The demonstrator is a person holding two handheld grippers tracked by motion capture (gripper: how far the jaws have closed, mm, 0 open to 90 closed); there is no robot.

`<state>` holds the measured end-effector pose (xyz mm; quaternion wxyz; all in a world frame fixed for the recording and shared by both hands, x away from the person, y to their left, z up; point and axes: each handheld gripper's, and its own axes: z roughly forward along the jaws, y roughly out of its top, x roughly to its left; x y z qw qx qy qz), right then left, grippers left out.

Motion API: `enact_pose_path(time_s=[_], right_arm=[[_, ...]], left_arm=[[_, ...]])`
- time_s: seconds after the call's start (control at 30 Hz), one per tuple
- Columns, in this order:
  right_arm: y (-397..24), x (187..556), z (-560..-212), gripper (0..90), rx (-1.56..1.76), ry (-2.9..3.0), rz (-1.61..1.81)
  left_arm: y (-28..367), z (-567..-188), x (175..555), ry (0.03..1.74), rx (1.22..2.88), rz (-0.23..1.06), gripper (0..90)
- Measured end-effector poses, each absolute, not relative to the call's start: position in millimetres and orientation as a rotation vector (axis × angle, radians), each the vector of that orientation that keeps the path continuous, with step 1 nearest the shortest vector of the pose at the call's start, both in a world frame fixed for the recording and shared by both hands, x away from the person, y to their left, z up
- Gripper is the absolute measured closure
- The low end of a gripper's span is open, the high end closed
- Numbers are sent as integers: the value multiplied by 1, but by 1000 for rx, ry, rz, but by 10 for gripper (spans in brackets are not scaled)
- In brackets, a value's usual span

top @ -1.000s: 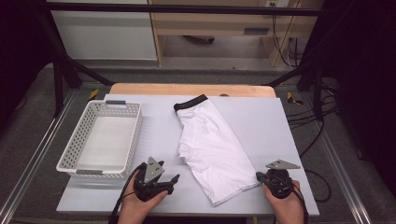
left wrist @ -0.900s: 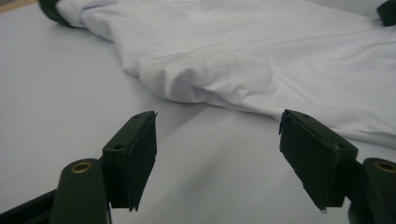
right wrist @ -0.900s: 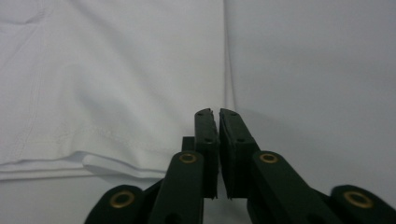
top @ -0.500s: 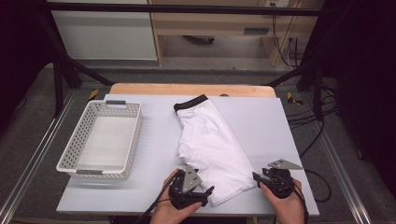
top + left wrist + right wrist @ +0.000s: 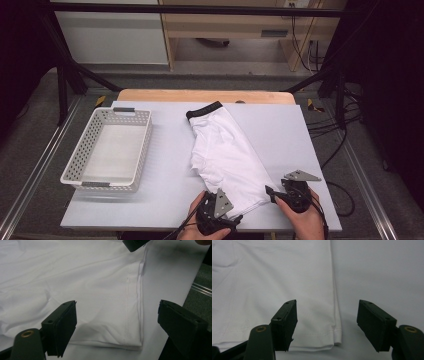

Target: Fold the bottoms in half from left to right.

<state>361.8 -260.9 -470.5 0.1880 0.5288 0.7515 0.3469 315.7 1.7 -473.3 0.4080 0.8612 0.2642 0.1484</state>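
A pair of white shorts [image 5: 225, 155] with a black waistband lay flat in the middle of the high view, on the pale table [image 5: 170, 200]. Their bottom hem reached down to the lower middle of the frame. The left gripper [image 5: 235, 218] sat at the bottom centre, right at that hem. Its jaws had just been opening and stood wide apart, with the hem corner lying loose between them. The right gripper [image 5: 270, 192] sat just to the right, at the other hem corner. Its jaws had also just been opening and pinched nothing. A white basket [image 5: 82, 172] stood at the left.
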Motion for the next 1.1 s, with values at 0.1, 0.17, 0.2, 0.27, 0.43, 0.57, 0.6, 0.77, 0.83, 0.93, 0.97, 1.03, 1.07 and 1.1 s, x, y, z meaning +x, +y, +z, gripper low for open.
enact_pose_path(time_s=[0.1, 0.17, 0.2, 0.27, 0.43, 0.57, 0.6, 0.77, 0.83, 0.93, 0.97, 1.03, 1.07, 1.1], right_arm=[[-260, 362, -471, 323, 1483, 2119, 970], [-260, 363, -471, 279, 1486, 2102, 964], [-260, 363, -470, 287, 1498, 2078, 952], [-261, 363, -470, 299, 1499, 2073, 967], [-261, 363, -470, 331, 1497, 2096, 966], [-259, 363, -471, 333, 1486, 2118, 959], [-259, 363, -471, 328, 1485, 2121, 956], [-259, 363, -471, 341, 1485, 2139, 957], [-259, 363, -471, 352, 1491, 2153, 957], [-260, 363, -472, 400, 1491, 2170, 954], [-261, 363, -472, 421, 1501, 2174, 957], [-262, 363, -472, 474, 1503, 2188, 949], [-262, 364, -473, 478, 1502, 2197, 936], [-262, 364, -474, 482, 1500, 2198, 930]], left_arm=[[-3, -478, 313, 642, 2197, 382, 128], [-3, -479, 315, 646, 2202, 373, 138], [-3, -480, 316, 658, 2200, 367, 144], [-3, -481, 317, 670, 2208, 378, 165], [-6, -485, 316, 655, 2235, 409, 185], [-7, -487, 316, 659, 2237, 404, 186], [-7, -487, 316, 662, 2236, 400, 186], [-6, -487, 318, 671, 2239, 369, 201], [-5, -486, 319, 678, 2238, 361, 237], [-3, -485, 319, 674, 2241, 367, 344], [-3, -485, 318, 670, 2240, 365, 360], [-3, -485, 317, 648, 2240, 367, 422], [-3, -485, 317, 637, 2243, 368, 453], [-3, -484, 317, 633, 2242, 367, 475]])
